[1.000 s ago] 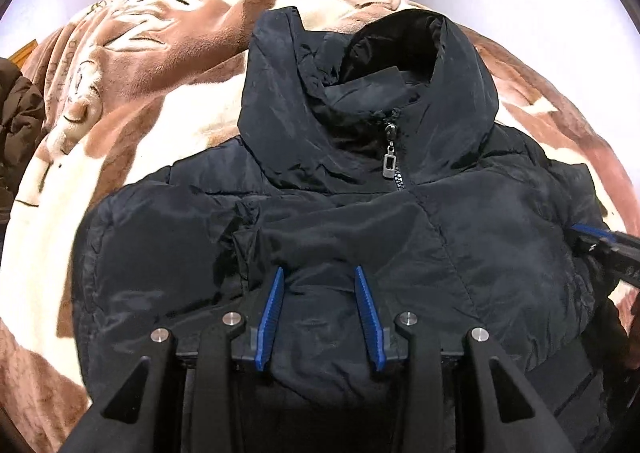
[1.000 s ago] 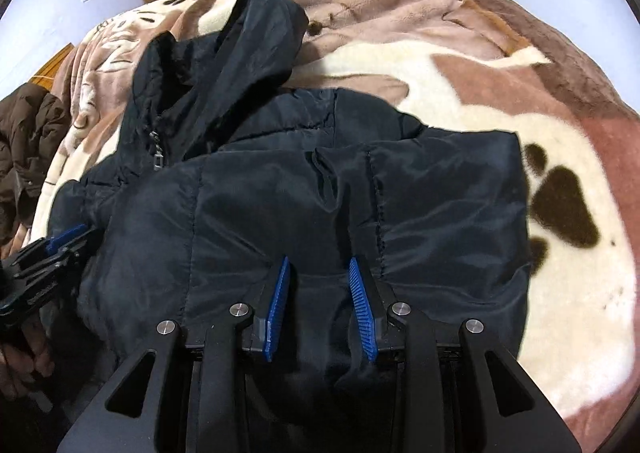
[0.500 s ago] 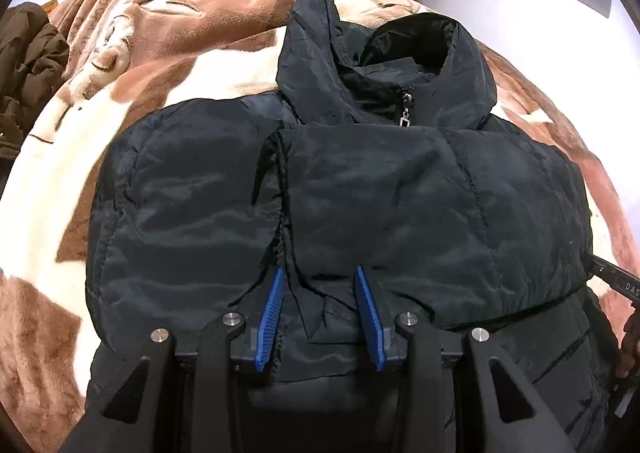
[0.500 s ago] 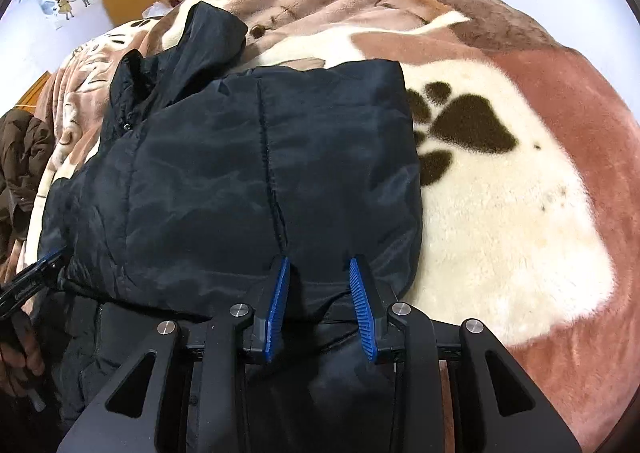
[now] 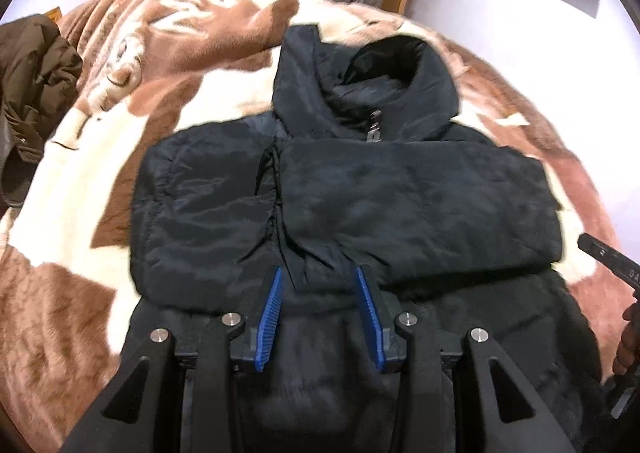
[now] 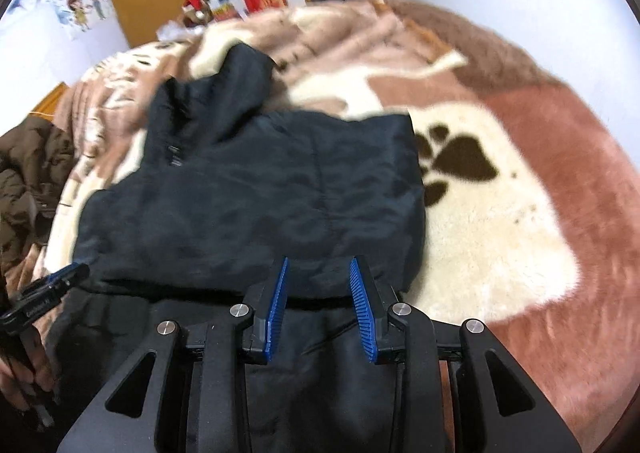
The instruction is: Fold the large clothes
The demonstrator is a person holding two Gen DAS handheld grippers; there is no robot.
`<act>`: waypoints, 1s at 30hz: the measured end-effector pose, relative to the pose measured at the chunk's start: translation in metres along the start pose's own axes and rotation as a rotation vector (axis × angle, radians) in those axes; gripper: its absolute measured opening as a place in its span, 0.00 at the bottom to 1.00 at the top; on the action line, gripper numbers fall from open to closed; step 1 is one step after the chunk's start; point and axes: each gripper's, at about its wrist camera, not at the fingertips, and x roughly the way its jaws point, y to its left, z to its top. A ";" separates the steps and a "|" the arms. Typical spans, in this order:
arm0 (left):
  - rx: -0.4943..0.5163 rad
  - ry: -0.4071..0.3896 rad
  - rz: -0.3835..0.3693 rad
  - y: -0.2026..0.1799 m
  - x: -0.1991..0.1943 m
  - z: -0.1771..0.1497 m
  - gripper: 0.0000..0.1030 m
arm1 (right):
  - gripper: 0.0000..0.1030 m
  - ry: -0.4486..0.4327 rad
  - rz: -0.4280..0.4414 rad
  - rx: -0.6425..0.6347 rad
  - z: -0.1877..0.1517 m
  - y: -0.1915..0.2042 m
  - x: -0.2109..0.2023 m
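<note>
The black padded jacket (image 5: 400,193) lies front-up on the bed, on a brown and cream plush blanket (image 5: 80,293) with a paw print pattern, its collar (image 5: 384,93) pointing toward the far wall. The left tongs (image 5: 318,313) are clamped on a bunched fold of the jacket's lower edge, with fabric filling the gap between the blue pads. The right tongs (image 6: 320,305) grip the same lower edge farther to the right, the cloth likewise pinched between both pads. Compared with the frames from one second ago, both tongs have carried the hem up and forward: the lower part of the jacket now lies doubled over the chest, forming a broad horizontal band whose far edge reaches the zipper pull (image 5: 374,131) just below the collar. One second ago the chest was still uncovered and the cloth hung loosely near the tongs. The spacing of the pads on either tool has not changed across the frames. In the left wrist view the tip of the right tongs and part of a hand (image 5: 628,337) show at the right border. In the right wrist view the left tongs (image 6: 60,281) appear at the left border. A brown coat (image 5: 32,85) lies heaped on the bed to the left, well apart from the jacket.
</note>
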 end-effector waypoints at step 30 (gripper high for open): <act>0.004 -0.143 -0.072 -0.024 -0.144 -0.029 0.53 | 0.48 -0.165 0.137 -0.258 -0.004 0.112 -0.096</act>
